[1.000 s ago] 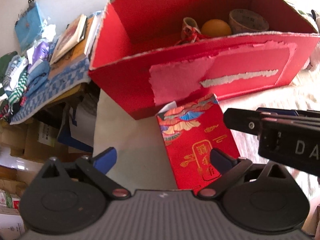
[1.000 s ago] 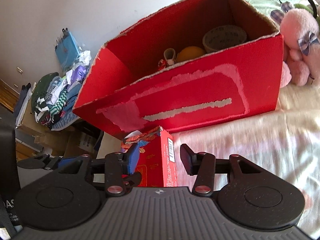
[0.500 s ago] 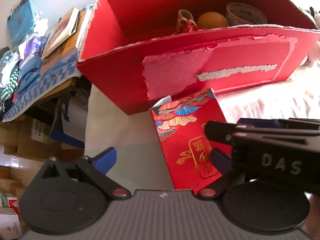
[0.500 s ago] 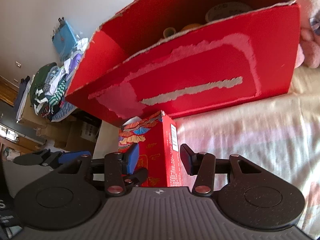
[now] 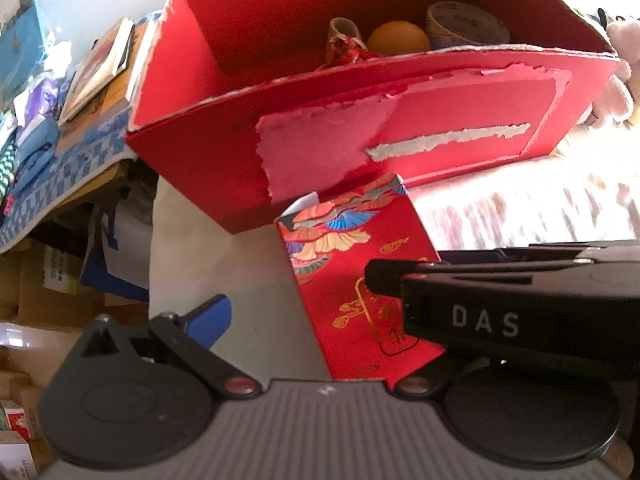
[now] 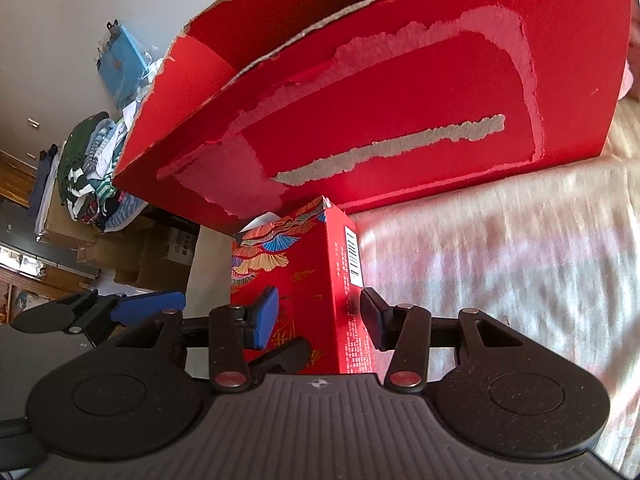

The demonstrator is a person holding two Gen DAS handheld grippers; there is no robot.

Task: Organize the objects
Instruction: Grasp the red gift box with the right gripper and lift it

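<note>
The big red box [image 5: 400, 152] on the bed holds an orange [image 5: 398, 38], a bowl [image 5: 466, 24] and a small cup [image 5: 340, 34]. At its six o'clock stands the small red carton [image 6: 320, 280], flanked by the right tongs [image 6: 318, 316], parted narrowly; the left tongs [image 5: 320, 320] gape wide.

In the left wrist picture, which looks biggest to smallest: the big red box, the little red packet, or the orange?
1. big red box
2. little red packet, though it sits nearer the camera
3. orange

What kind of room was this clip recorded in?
Most likely a bedroom at home. The big red box sits on a soft patterned bedspread, a pink plush toy lies behind it, and folded clothes are piled over cardboard cartons at the side.
</note>
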